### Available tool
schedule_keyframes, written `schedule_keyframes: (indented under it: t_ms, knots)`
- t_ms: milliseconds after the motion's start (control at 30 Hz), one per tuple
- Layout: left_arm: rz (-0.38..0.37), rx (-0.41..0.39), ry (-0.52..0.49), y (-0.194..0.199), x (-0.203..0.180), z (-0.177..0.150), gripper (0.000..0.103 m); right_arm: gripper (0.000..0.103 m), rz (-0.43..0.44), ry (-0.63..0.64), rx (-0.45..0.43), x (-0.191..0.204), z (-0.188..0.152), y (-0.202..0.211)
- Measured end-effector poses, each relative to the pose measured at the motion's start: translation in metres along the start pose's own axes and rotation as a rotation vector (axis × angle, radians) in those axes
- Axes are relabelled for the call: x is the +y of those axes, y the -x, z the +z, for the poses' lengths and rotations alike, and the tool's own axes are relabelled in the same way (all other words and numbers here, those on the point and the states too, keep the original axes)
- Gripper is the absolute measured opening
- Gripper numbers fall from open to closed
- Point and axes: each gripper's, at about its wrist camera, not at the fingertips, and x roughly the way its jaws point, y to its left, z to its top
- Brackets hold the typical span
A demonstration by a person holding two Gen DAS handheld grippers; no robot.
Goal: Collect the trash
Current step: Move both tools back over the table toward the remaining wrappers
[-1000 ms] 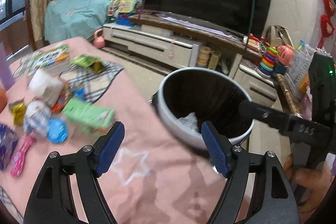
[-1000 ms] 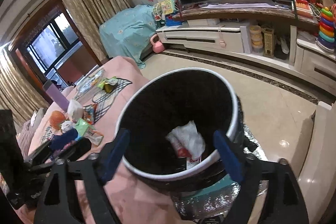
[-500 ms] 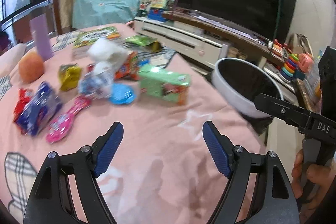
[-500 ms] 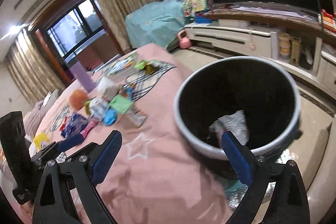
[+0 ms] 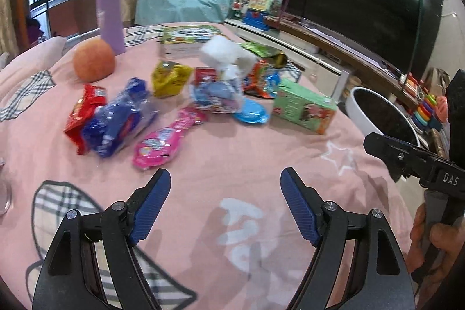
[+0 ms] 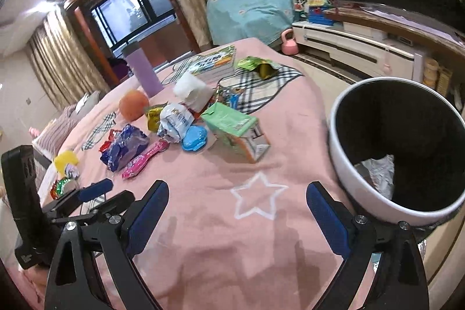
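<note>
From the left wrist, the left gripper [image 5: 225, 185], with black arms and blue ribbed pads, hangs with its jaws wide apart and empty above the pink star-printed tablecloth [image 5: 261, 159]. The trash lies ahead in a tight heap: a pink oval foil wrapper [image 5: 165, 141], a crumpled blue plastic packet [image 5: 119, 121], a red snack packet [image 5: 84, 114] and a green cardboard carton [image 5: 302, 105]. Because they overlap, a grab could drag a neighbour along or push pieces toward the orange round fruit [image 5: 93, 63], which looks like no rubbish.

From the right wrist, the right gripper [image 6: 237, 204] is likewise spread and empty. The white-rimmed round bin with black inside [image 6: 343, 164] stands just past the table edge, holding a crumpled white wrapper [image 6: 377, 173]. A light wrapper released short of the rim could fall to the floor.
</note>
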Motion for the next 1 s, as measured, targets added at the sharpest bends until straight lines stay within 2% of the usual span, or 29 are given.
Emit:
schedule_keyframes:
  t_ms: [567,867,1000]
  knots:
    - [0.15,-0.023,0.123,0.001,0.098,0.013,0.081,0.097,-0.032,0.069,0.013,0.009,0.03,-0.041]
    - [0.18,-0.047,0.231,-0.003,0.158,0.027,0.081,0.097,-0.041,0.057,0.021,0.0,0.042,-0.06]
    - [0.126,-0.017,0.295,-0.02,0.18,0.03,0.081,0.097,-0.036,0.04,0.026,-0.004,0.044,-0.066]
